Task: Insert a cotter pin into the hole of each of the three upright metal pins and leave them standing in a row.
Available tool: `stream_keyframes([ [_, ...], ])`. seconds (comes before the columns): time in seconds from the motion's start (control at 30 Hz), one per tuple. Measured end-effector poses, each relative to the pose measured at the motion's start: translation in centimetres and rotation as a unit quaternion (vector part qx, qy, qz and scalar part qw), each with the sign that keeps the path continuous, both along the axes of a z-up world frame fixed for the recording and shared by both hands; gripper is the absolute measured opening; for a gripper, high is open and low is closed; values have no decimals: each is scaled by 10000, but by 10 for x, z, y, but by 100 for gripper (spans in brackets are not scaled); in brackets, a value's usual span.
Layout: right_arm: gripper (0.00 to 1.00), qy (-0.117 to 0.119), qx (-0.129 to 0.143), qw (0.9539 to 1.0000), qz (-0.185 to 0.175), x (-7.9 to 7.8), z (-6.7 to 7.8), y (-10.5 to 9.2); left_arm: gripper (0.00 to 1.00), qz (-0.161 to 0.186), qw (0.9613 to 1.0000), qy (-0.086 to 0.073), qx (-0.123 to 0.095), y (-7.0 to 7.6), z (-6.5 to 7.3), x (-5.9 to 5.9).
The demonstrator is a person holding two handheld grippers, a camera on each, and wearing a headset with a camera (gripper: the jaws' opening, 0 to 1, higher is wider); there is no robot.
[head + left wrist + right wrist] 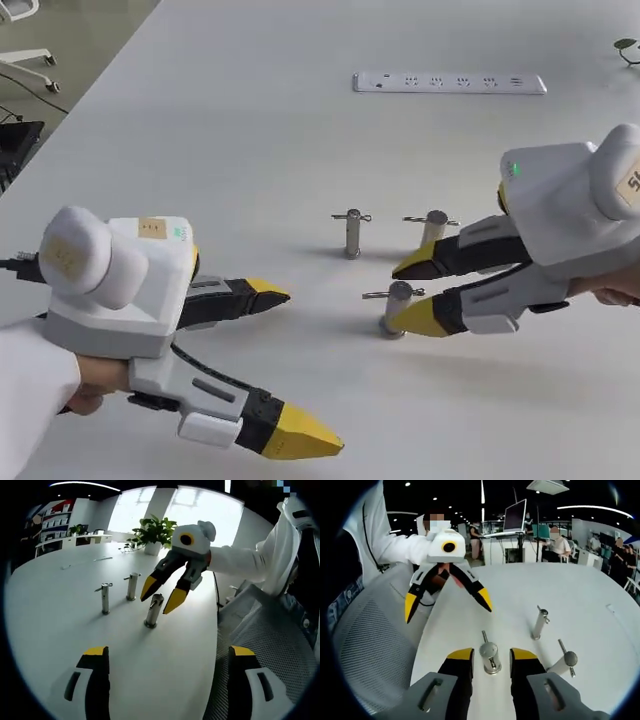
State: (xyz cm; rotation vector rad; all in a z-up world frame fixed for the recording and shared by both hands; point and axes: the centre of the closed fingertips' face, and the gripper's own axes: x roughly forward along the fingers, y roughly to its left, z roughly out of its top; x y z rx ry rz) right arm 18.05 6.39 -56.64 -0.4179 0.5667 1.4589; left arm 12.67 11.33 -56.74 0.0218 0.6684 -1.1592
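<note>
Head view looks down on a white table (pixel 250 130). The left gripper (pixel 310 367) hangs over the surface toward its near edge, fingers spread wide and holding nothing, well apart from the pins. The right gripper (pixel 394 298) reaches in from the right edge. Its fingers are narrowly parted either side of the nearest metal pin (pixel 397 307), and the right gripper view shows a gap on both sides. A power strip (pixel 450 83) lies toward the far edge. Behind the nearest pin stand the left rear metal pin (pixel 352 235) and the right rear metal pin (pixel 434 228). A cotter pin (pixel 351 216) crosses the top of each.

Bright, even daylight; soft short shadows on white table (pixel 250 120); windows (pixel 200 510) blown out; fisheye edges bent.
</note>
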Motion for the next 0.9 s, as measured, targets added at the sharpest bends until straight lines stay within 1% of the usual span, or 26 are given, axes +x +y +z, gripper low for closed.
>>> stream_keyframes([
  [0.07, 23, -14, -4, 10000, 13, 0, -1, 1, 99, 44, 10000, 5, 1, 2, 1, -2],
  [0.1, 22, -16, -50, 10000, 32, 0, -2, 0, 99, 63, 10000, 6, -20, 3, 3, -4],
  [0.17, 17, -7, -64, 10000, 33, 1, -3, 0, 99, 104, 9999, 10, -71, 4, 6, -5],
  [0.23, 15, 39, -36, 10000, 55, 0, -3, 1, 99, 146, 9999, -38, -39, 6, 6, -5],
  [0.3, 15, 29, -31, 10000, 64, 0, -3, 1, 99, 182, 9998, -44, -53, 7, 6, -3],
  [0.37, 10, 133, 1, 9996, 249, -7, -3, 2, 99, 210, 9997, -40, -87, 8, 7, -3],
  [0.4, 10, 2, -7, 9998, 203, -2, -3, 2, 99, 215, 9997, -29, -103, 7, 8, -3],
  [0.47, 9, -33, -21, 9996, 273, -4, -3, 2, 99, 192, 9998, -55, -100, 6, 10, -3],
  [0.57, 8, -183, -41, 9994, 294, -2, -2, 1, 99, 190, 9997, -76, -136, 4, 13, -2],
  [0.63, 8, -197, -58, 9995, 255, 0, -2, 0, 99, 188, 9997, -121, -136, 4, 15, -1],
  [0.77, 8, -242, -124, 9992, 280, 3, -2, -10, 99, 228, 9995, -86, -194, 3, 15, 1],
  [0.9, 8, -288, -117, 9993, 202, 8, 3, -24, 99, 263, 9995, -94, -131, 4, 13, 3],
])
